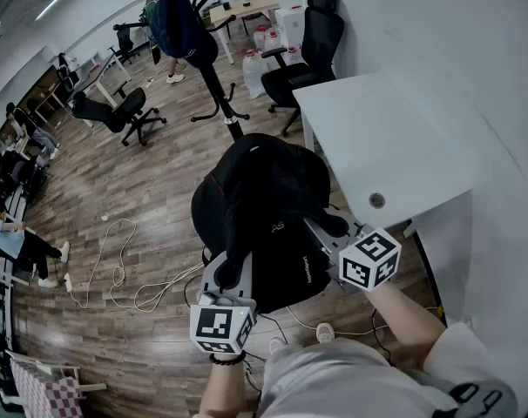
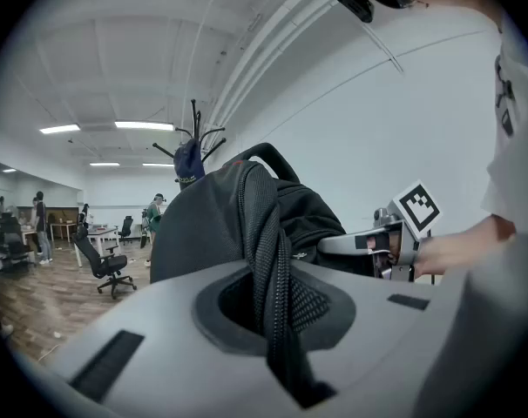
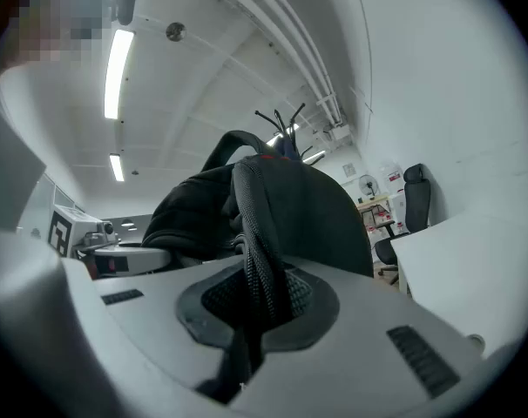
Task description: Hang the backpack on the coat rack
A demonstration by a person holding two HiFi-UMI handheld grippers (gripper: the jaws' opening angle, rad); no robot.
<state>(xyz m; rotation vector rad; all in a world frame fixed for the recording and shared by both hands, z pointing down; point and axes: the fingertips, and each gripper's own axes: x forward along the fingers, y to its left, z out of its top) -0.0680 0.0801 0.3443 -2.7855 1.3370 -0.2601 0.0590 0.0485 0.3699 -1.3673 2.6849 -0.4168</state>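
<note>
Over wood floor point(image 1: 116, 190), backpack point(image 1: 264, 198) straps point(image 2: 268, 259) clamped tight in left gripper point(image 1: 232, 268) and right gripper point(image 1: 323, 233) jaws.

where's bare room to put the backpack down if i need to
The white desk, right of the backpack, is bare. Open floor lies between backpack, coat rack and the left office chair. Cables clutter the floor lower left.

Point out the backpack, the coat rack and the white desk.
backpack point(image 1: 264, 198): head view, middle of its black body.
coat rack point(image 1: 213, 81): head view, lower part of its dark pole.
white desk point(image 1: 395, 138): head view, bare part of its top.
</note>
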